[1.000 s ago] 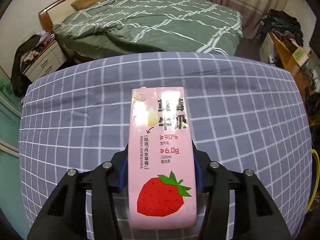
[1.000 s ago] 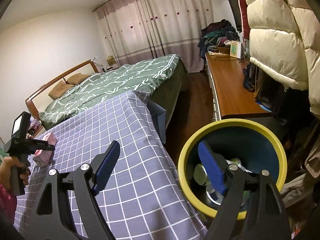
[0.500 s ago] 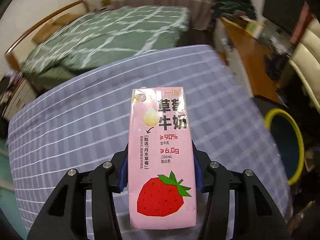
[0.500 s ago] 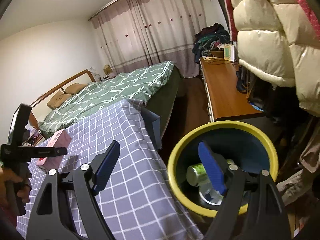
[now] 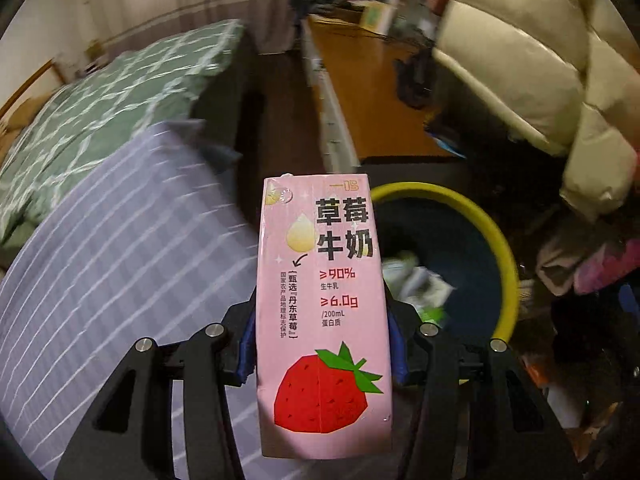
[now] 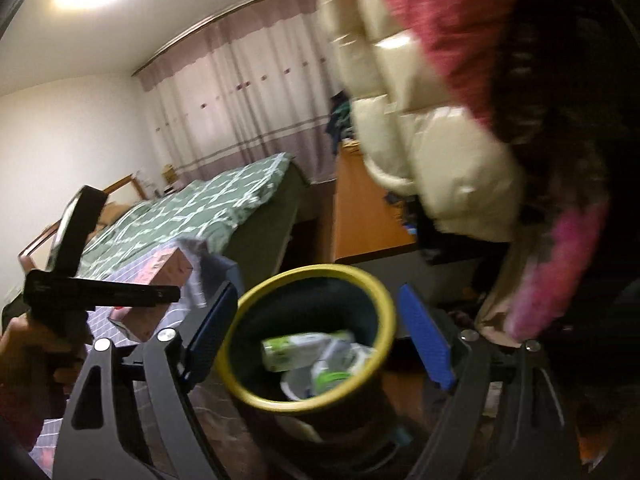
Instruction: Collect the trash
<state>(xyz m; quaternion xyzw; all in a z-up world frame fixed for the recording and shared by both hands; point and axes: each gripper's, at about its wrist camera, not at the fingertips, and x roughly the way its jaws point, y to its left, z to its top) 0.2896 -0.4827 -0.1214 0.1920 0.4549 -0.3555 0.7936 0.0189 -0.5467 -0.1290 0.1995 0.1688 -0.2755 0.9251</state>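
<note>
A pink strawberry-milk carton [image 5: 324,312] stands upright between the blue pads of my left gripper [image 5: 322,344], which is shut on it. The carton hangs past the edge of the checked table [image 5: 100,280], just left of the yellow-rimmed dark bin [image 5: 492,232]. In the right wrist view the same carton [image 6: 168,268] shows at the left, beside the bin [image 6: 312,270]. My right gripper [image 6: 318,292] hovers in front of the bin with its jaws opening and nothing between them. Green-and-white packaging [image 6: 304,348] lies inside the bin.
A bed with a green quilt [image 5: 100,100] lies beyond the table. A wooden desk [image 5: 368,92] runs behind the bin. A cream puffy jacket [image 5: 520,60] hangs at the right above it. Clothes are piled on the floor [image 5: 592,264] right of the bin. A person's hand [image 6: 24,344] holds the left gripper.
My left gripper has swung right with the carton, from over the table to beside the bin. The right gripper moved closer to the bin, and its jaws stand slightly wider.
</note>
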